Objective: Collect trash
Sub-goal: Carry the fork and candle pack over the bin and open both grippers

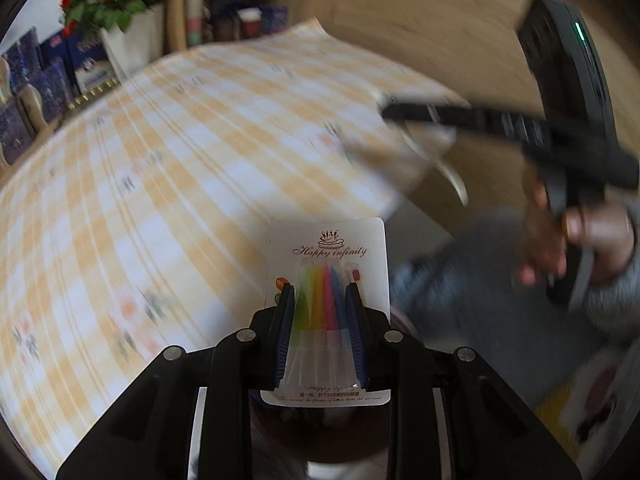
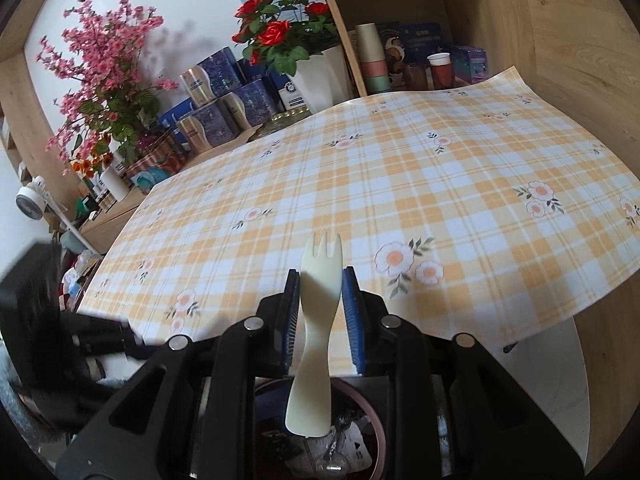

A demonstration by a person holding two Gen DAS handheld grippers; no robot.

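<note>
1. The left gripper (image 1: pixel 320 292) pinches a pack of birthday candles (image 1: pixel 327 276). The blue pads (image 1: pixel 285 320) press on both sides of the pack.
2. The pack is a white card with "Happy infinity" and a small cake drawing on it. The candles inside are green, yellow, pink and blue.
3. The pack is up in the air, past the near edge of the table.
4. The right gripper (image 2: pixel 320 276) pinches a cream plastic fork (image 2: pixel 318 312). Its blue pads (image 2: pixel 354 316) squeeze the wide part of the fork.
5. The fork stands upright with its prongs up. Its handle hangs down over a round trash bin (image 2: pixel 376 420) with a dark red rim.
6. Some trash lies in the bin, but it is hard to tell what it is.
7. A yellow and white checked tablecloth (image 2: pixel 400 184) with little flowers covers the table.
8. A white pot of red roses (image 2: pixel 280 36) stands behind the table, next to blue boxes (image 2: pixel 224 92).
9. Paper cups (image 2: pixel 374 60) sit stacked on a wooden shelf.
10. In the left wrist view a person's hand (image 1: pixel 576 240) holds the other gripper, but it is blurry.
</note>
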